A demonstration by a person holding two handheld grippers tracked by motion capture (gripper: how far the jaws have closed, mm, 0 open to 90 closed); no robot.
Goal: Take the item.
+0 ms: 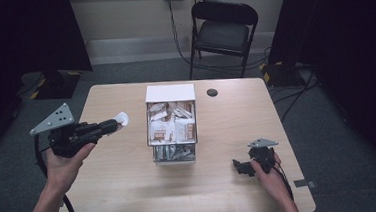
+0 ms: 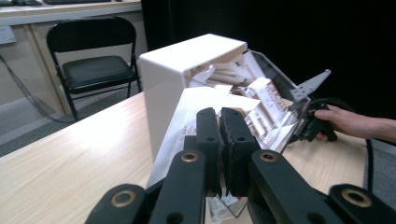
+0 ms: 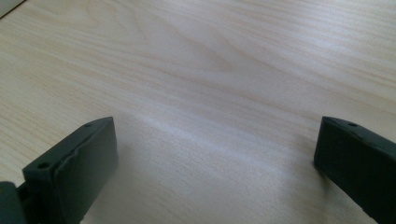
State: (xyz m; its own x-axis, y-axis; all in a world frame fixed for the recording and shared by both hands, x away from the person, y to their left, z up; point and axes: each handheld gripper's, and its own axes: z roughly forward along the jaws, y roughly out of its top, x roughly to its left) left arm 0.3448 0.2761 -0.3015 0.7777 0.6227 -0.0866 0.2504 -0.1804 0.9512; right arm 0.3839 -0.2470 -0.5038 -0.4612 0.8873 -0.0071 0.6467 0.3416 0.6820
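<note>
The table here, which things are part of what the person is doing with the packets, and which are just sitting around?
In use:
left gripper, shut on a white packet
white box of packets

Just around:
right gripper, open, low over bare wooden table
small black disc on the table
black folding chair behind

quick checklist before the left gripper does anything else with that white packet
1. Left gripper shut on the white packet: ok.
2. Packet lifted off the table: ok.
3. Organizer box upright with room inside: cannot tell, it looks full.
4. Right gripper open and apart from the box: ok.
5. Packet's grip firm enough to carry: cannot tell.
</note>
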